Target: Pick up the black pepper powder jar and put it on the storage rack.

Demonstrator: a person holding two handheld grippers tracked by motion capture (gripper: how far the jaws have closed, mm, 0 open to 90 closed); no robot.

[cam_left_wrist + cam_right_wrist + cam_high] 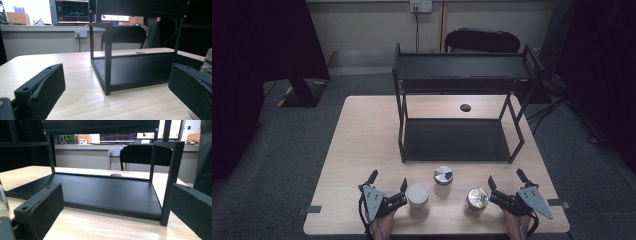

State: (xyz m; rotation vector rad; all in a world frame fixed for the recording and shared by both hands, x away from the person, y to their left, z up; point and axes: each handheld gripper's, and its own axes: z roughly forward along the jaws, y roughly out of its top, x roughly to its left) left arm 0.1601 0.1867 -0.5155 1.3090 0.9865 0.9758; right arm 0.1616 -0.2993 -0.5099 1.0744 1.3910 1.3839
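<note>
Three small jars stand in a row near the table's front edge: a white-lidded jar [417, 196], a jar with a silver and black lid [443, 177] and a shiny metal-topped jar [477, 198]. My left gripper [388, 182] lies open just left of the white-lidded jar, with nothing between its jaws. My right gripper [507, 177] is open too, just right of the shiny jar. A clear jar's edge [208, 62] peeks past the right jaw in the left gripper view. The black two-tier rack [459, 115] stands behind the jars.
A small dark disc [465, 107] lies on the table behind the rack. A black chair [482, 40] sits beyond the table's far edge. Bare wood [362, 145] stretches left of the rack. The rack's lower shelf [100, 192] is bare.
</note>
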